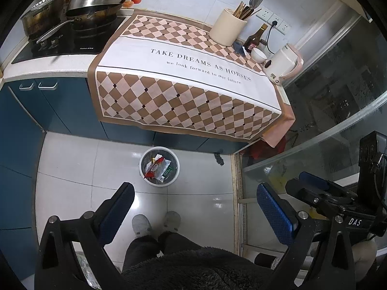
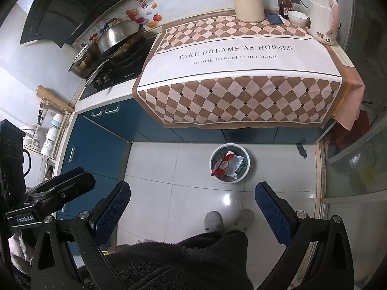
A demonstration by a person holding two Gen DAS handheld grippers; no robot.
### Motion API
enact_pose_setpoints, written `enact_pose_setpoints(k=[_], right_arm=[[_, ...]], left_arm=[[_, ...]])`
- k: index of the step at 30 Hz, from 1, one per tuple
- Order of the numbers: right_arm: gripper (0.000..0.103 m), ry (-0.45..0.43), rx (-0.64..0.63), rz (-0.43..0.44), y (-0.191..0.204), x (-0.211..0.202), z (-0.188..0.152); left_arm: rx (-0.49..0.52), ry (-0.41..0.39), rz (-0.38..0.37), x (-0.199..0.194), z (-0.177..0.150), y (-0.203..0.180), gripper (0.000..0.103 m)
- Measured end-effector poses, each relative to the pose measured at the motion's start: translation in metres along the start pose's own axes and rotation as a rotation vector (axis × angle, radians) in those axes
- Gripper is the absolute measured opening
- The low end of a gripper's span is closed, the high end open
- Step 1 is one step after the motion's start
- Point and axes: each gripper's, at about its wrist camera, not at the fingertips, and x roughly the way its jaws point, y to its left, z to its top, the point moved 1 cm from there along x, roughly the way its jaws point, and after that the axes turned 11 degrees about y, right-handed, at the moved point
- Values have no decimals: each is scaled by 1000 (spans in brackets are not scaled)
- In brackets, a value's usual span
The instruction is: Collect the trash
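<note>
A round white trash bin stands on the tiled floor in front of the blue cabinets; it also shows in the right wrist view. It holds a red snack wrapper and other white and green wrappers. My left gripper is open and empty, held high above the floor, nearer than the bin. My right gripper is open and empty too, at about the same height. The right gripper's body shows at the right of the left wrist view.
A counter with a checkered cloth bears a utensil holder, a sauce bottle, a bowl, a phone and a kettle. A stove with pans is at the left. A glass door stands at the right. The person's feet are below.
</note>
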Motion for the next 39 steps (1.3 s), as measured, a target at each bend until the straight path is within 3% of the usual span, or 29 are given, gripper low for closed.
enact_pose_setpoints(k=[39], right_arm=[[103, 4, 6, 12, 1, 0, -3]], left_arm=[[-9, -16, -4, -2, 4, -18, 103]])
